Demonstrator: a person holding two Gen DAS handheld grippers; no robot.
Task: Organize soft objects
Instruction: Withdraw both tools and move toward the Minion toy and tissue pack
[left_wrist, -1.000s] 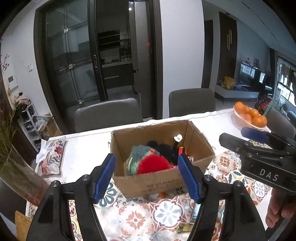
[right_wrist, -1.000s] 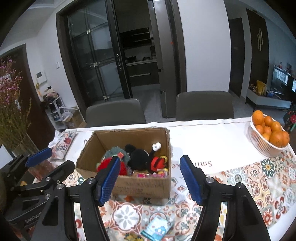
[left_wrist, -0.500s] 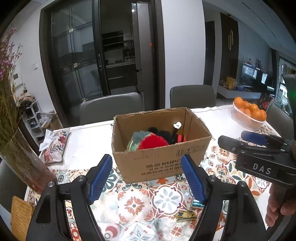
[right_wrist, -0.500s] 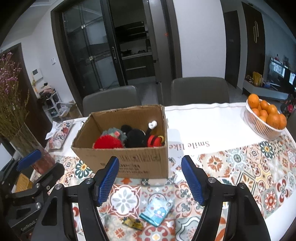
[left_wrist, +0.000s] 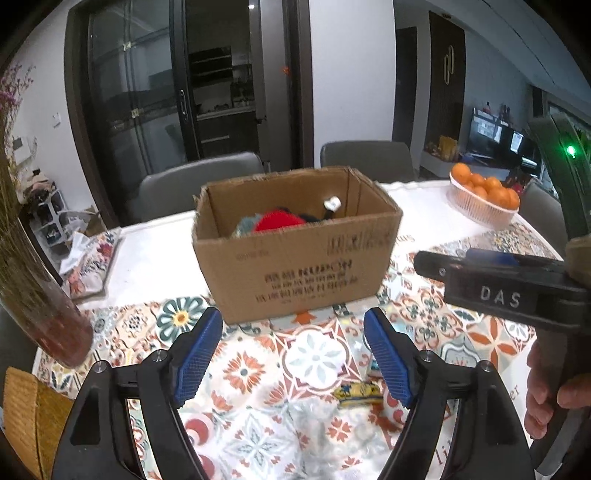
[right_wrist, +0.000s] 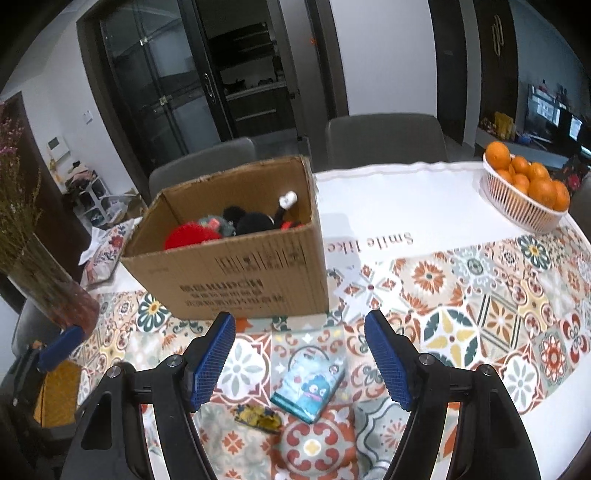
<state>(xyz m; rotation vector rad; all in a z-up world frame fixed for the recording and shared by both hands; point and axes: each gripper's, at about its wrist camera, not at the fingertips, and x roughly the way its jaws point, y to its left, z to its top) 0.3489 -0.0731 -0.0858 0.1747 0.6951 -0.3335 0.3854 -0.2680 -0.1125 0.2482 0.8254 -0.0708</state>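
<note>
right wrist view: we see the pouch (right_wrist: 308, 384) flat on the desk (right_wrist: 461, 310), just ahead between our right tool (right_wrist: 300, 363)'s released, just-widened pads, long axis slanting up-right. the left tool (left_wrist: 292, 360), also released and empty, sits farther. the box (right_wrist: 236, 273) lies beyond.

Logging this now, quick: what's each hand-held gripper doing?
Left hand-held gripper: open, holding nothing, jaws just widening.
Right hand-held gripper: open, holding nothing, jaws just widening.

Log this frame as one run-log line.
phase: approach | left gripper: open, jaws just widening, empty | right gripper: open, jaws just widening, empty | cardboard box: plush inside | teal packet: on table
</note>
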